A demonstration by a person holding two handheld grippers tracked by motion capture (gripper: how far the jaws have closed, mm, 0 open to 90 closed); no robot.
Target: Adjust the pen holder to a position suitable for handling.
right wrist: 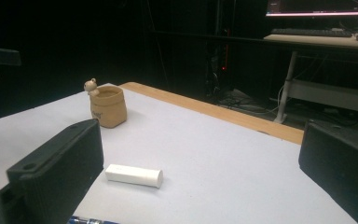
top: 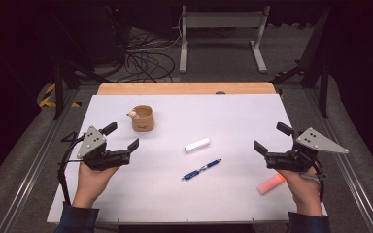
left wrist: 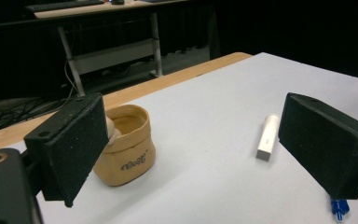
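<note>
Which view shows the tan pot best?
Left gripper view: the tan pot is nearest there, with its printed mark and open rim clear, partly behind one jaw. Right gripper view shows it whole but farther off; high view shows it small, from above.

Pretty dark room overall. The white-topped desk with a wooden far edge [top: 184,88] sits on grey carpet floor [top: 223,68], with tangled black cables [top: 143,60] and a grey metal table frame [top: 222,22] behind it.

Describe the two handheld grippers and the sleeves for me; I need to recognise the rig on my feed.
Both the left gripper and the right gripper are black, each with two blocky jaws faced in dark foam pads. Each carries a grey three-cornered plate with small dark holes. Black cables trail from both. The person's sleeves are dark blue.
</note>
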